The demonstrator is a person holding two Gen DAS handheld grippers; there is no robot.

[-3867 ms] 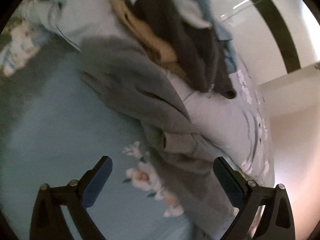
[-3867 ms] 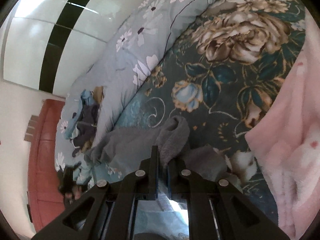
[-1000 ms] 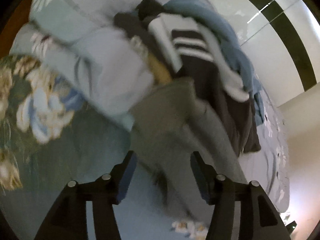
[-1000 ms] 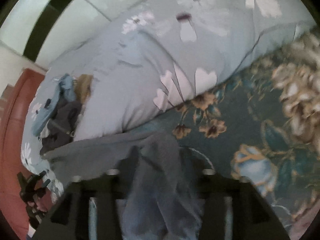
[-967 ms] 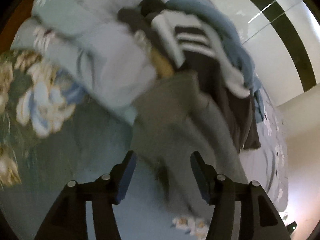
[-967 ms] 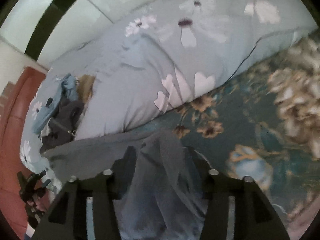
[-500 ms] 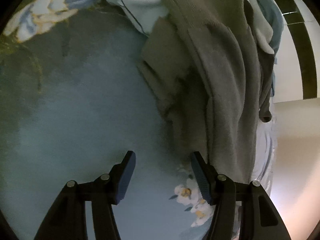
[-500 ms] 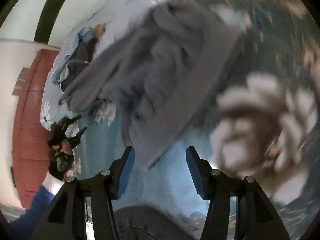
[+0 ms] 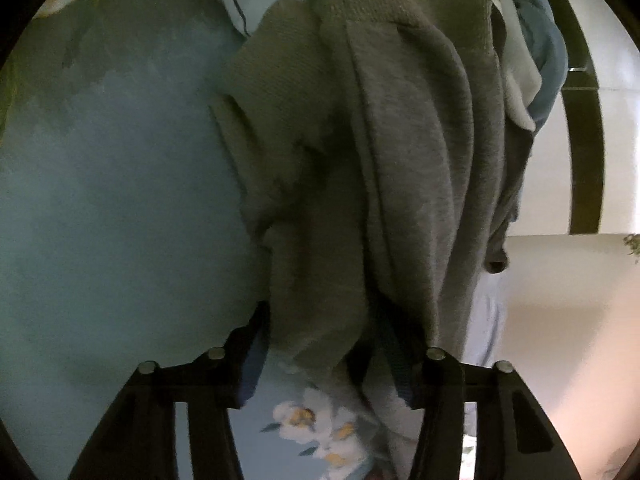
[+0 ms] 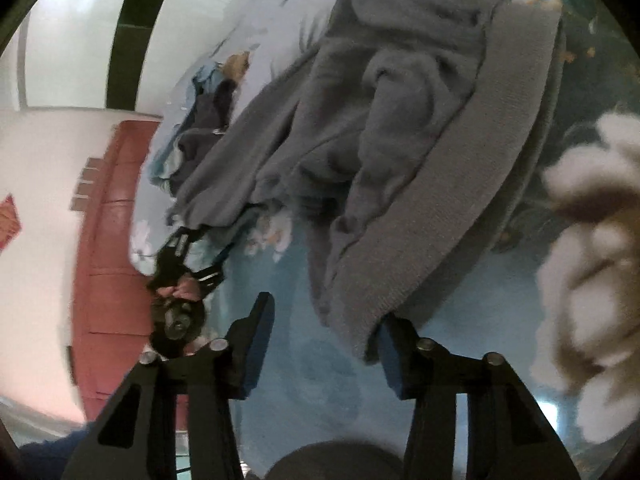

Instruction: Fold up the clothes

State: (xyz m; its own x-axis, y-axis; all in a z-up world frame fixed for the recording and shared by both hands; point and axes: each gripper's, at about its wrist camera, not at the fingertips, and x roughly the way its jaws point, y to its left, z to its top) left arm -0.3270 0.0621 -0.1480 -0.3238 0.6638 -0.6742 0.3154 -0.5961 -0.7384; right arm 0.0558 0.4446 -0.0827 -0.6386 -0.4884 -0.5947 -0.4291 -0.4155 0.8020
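Observation:
A grey knitted sweater (image 9: 400, 160) lies crumpled on the blue floral bedsheet (image 9: 120, 200). My left gripper (image 9: 324, 344) points down at its near edge. A bunched fold of grey fabric sits between the jaws, which are closing, and it overlaps both fingertips. In the right wrist view the sweater's ribbed hem (image 10: 440, 220) runs diagonally down to my right gripper (image 10: 324, 332). The hem's corner lies just inside the right-hand finger while the jaws close. The left gripper (image 10: 200, 248), held in a hand, shows at the sweater's far edge.
A pile of other clothes (image 9: 532, 60), blue, striped and dark, rests on the pale blue duvet (image 10: 280, 20) behind the sweater. A red panel (image 10: 112, 240) and a white wall with a black stripe (image 10: 128, 20) stand beyond the bed. Large floral print (image 10: 592, 240) covers the sheet at right.
Both grippers have dropped closer to the sweater and their jaws have narrowed. Grey fabric now sits between the left jaws, where half a second ago only bedsheet showed.

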